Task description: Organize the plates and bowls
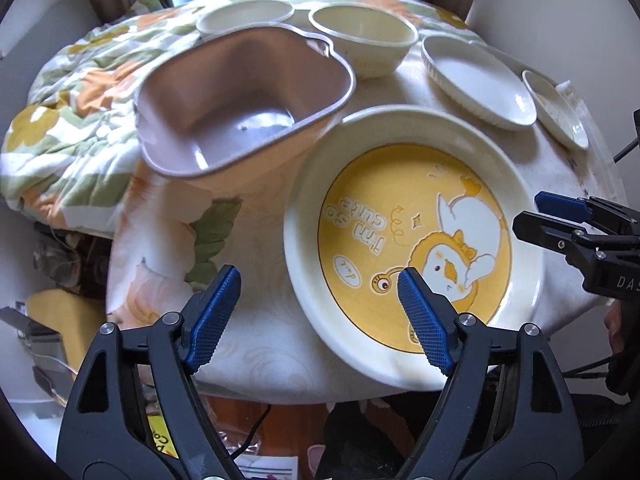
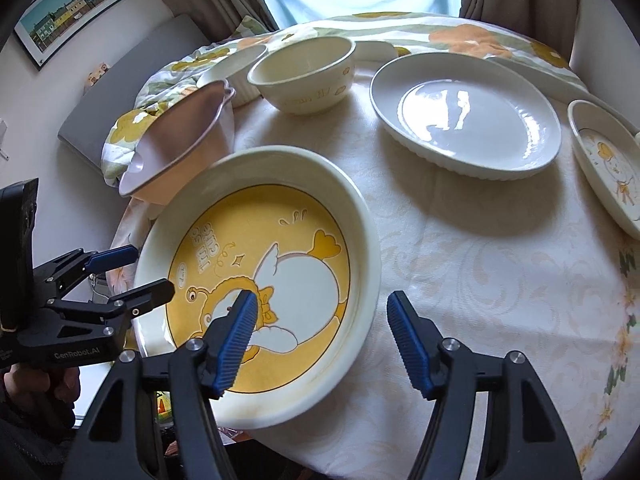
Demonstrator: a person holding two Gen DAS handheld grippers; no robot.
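The round cream plate with a yellow duck print (image 1: 412, 240) lies between both gaping, empty hand-held grippers; left hand-held gripper (image 1: 318, 294) straddles its near-left rim; right hand-held gripper (image 2: 322, 320) straddles its near-right rim.

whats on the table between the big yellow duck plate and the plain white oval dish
Nothing: in the right wrist view, only bare tablecloth lies between the yellow duck plate and the white oval dish. The cream bowl stands further back.
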